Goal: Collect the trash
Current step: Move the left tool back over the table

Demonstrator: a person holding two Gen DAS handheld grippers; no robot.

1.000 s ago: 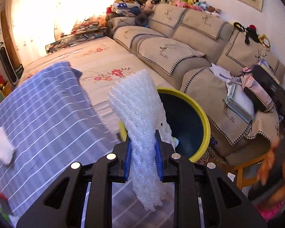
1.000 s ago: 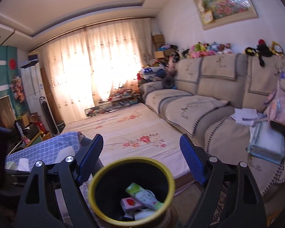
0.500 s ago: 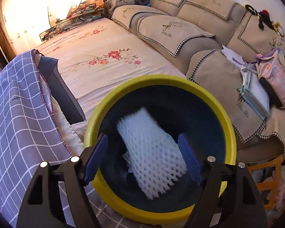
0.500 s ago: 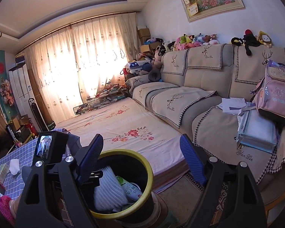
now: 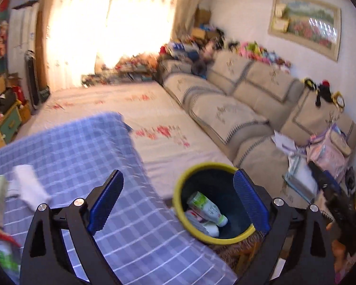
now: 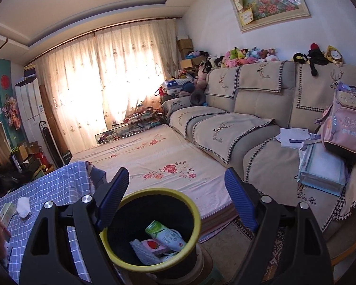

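The left claw (image 5: pixel 178 204) is opening wide with nothing between its blue pads, hanging over the checked bench (image 5: pixel 87 147). The right claw (image 6: pixel 175 201) is standing wide and empty above the yellow-rimmed bin (image 6: pixel 194 211). Inside the bin are lying a white foam net (image 6: pixel 142 251), a green-capped bottle (image 6: pixel 166 235) and a strawberry carton (image 6: pixel 153 245). A crumpled white tissue (image 5: pixel 30 190) is resting on the bench, and beyond is stretching the beige sofa (image 6: pixel 249 109).

The left gripper (image 5: pixel 178 199), jaws opening and empty, hangs above the checked tablecloth (image 5: pixel 83 147) beside the yellow-rimmed bin (image 5: pixel 178 190).
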